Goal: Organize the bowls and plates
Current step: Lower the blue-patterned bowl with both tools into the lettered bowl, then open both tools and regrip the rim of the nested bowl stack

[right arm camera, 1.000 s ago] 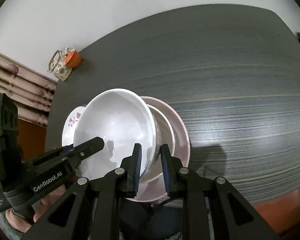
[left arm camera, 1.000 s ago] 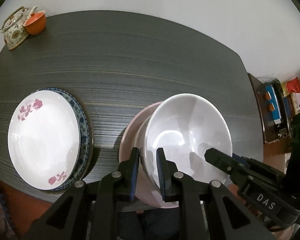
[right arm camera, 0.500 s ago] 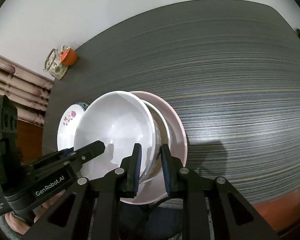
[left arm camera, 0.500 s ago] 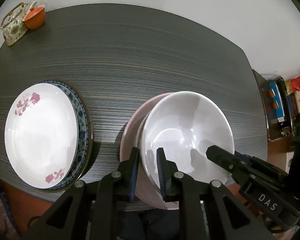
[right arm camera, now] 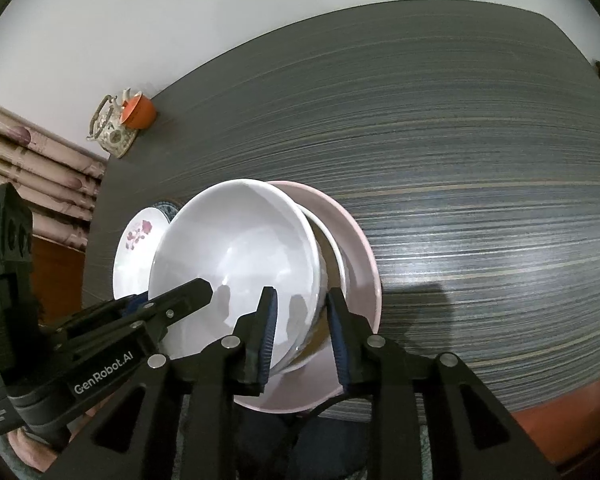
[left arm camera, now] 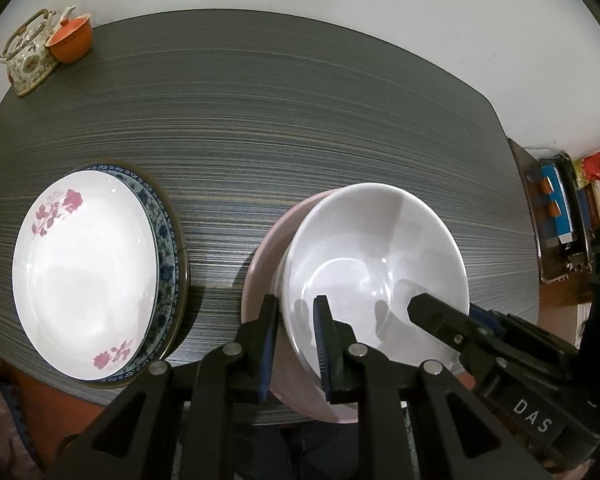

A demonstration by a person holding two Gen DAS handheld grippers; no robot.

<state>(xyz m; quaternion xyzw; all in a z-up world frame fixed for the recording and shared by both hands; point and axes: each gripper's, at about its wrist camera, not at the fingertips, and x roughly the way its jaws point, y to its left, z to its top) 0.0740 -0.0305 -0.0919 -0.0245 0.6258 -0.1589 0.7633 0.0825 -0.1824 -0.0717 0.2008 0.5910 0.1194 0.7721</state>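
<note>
A large white bowl (left arm camera: 380, 248) (right arm camera: 240, 248) rests tilted in a smaller white bowl (right arm camera: 334, 248), which sits in a wide pink bowl (left arm camera: 260, 268) (right arm camera: 364, 264) at the table's near edge. My left gripper (left arm camera: 296, 336) is shut on the large bowl's near rim, one finger inside and one outside. My right gripper (right arm camera: 302, 328) straddles the opposite rim. Its jaws are opening, and the pads stand a little off the bowl wall. To the left, a white plate with pink flowers (left arm camera: 84, 276) lies on a blue-patterned plate (left arm camera: 166, 240).
A floral teapot (left arm camera: 28, 60) and an orange cup (left arm camera: 70, 38) stand at the far left corner of the dark striped table (left arm camera: 300, 120). A shelf with boxes (left arm camera: 560, 216) is off the table's right side.
The large white bowl has settled lower and more level into the pink bowl's stack. The right gripper's fingers have spread apart off the rim. The left grip looks the same.
</note>
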